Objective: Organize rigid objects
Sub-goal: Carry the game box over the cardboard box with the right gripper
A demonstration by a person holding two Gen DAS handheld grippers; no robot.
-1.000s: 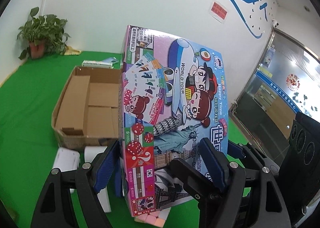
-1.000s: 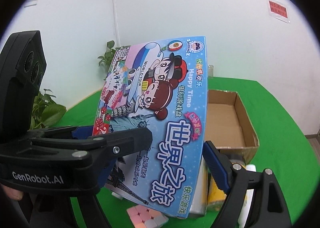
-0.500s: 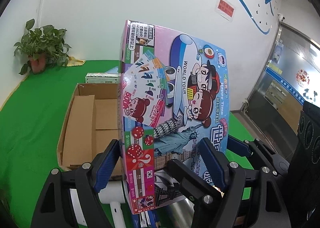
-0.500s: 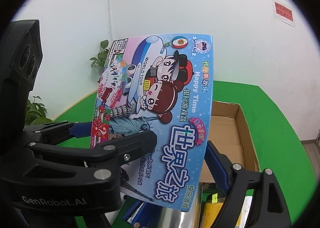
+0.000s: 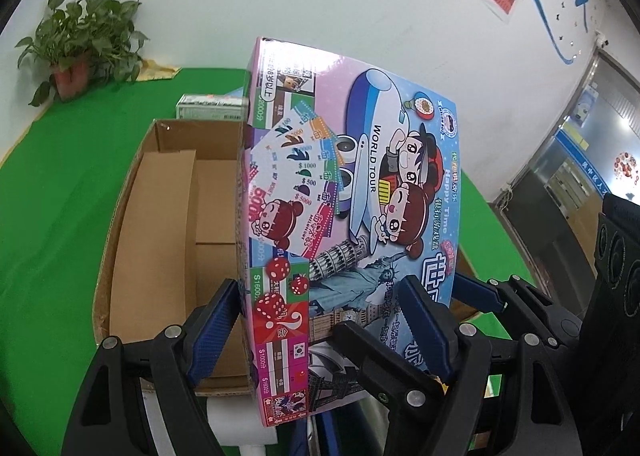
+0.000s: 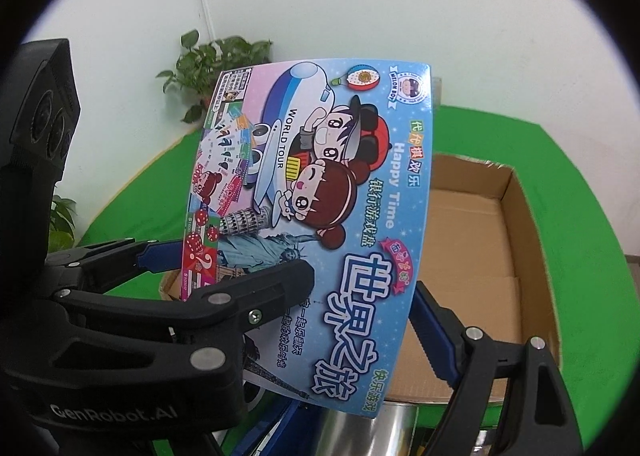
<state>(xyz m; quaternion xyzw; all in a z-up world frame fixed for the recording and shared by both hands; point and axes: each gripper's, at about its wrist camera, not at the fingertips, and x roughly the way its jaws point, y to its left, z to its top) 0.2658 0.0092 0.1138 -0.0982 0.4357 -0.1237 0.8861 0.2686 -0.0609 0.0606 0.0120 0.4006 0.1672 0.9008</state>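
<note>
The board game box (image 5: 352, 215) is held upright in the air, pinched at its lower end by both the left tongs (image 5: 316, 320) and right tongs (image 6: 360, 308), each clamped across its thin sides. It's kept hanging over the open cardboard carton (image 5: 160, 223) on the green bench (image 5: 52, 215), probably so it can be lowered inside.

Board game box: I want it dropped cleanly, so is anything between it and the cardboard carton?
Nothing visible blocks it. The board game box, gripped by the left tool and right tool, hangs above the cardboard carton, whose visible floor is bare.
</note>
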